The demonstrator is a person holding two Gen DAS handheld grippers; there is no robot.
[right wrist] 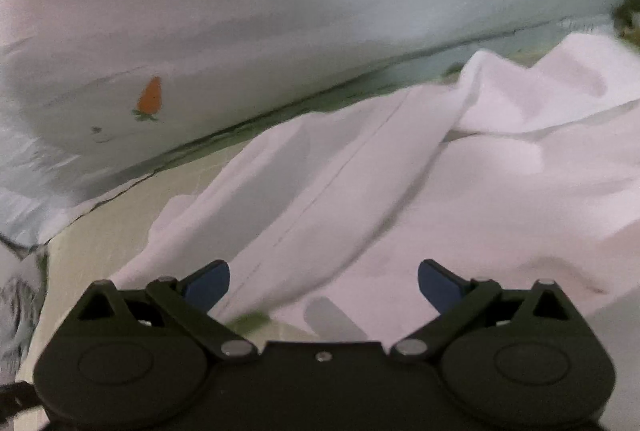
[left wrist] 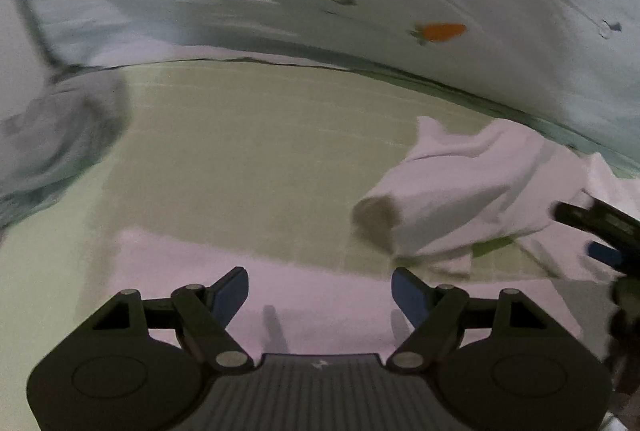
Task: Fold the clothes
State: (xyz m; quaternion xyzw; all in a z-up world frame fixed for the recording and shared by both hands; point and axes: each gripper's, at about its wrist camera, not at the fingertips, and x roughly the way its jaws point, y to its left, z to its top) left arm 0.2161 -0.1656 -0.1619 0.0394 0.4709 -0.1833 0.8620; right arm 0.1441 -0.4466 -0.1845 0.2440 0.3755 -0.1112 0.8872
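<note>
A white garment (right wrist: pixel 440 183) lies rumpled on a pale green mat (left wrist: pixel 248 151). Its sleeve (left wrist: pixel 452 199), with the cuff opening toward me, stretches over the mat at the right of the left wrist view. A flat white part of the garment (left wrist: pixel 320 291) lies under my left gripper (left wrist: pixel 320 295), which hangs open above it with nothing between its blue pads. My right gripper (right wrist: pixel 324 285) is open too, hovering over the garment beside a long seam (right wrist: pixel 320 199). The right gripper's fingers (left wrist: pixel 600 227) show at the right edge of the left wrist view.
A pale bed sheet with an orange carrot print (left wrist: pixel 442 31) (right wrist: pixel 150 97) lies bunched along the far edge of the mat. A grey-white crumpled cloth (left wrist: pixel 52 143) sits at the left. The left wrist picture is blurred by motion.
</note>
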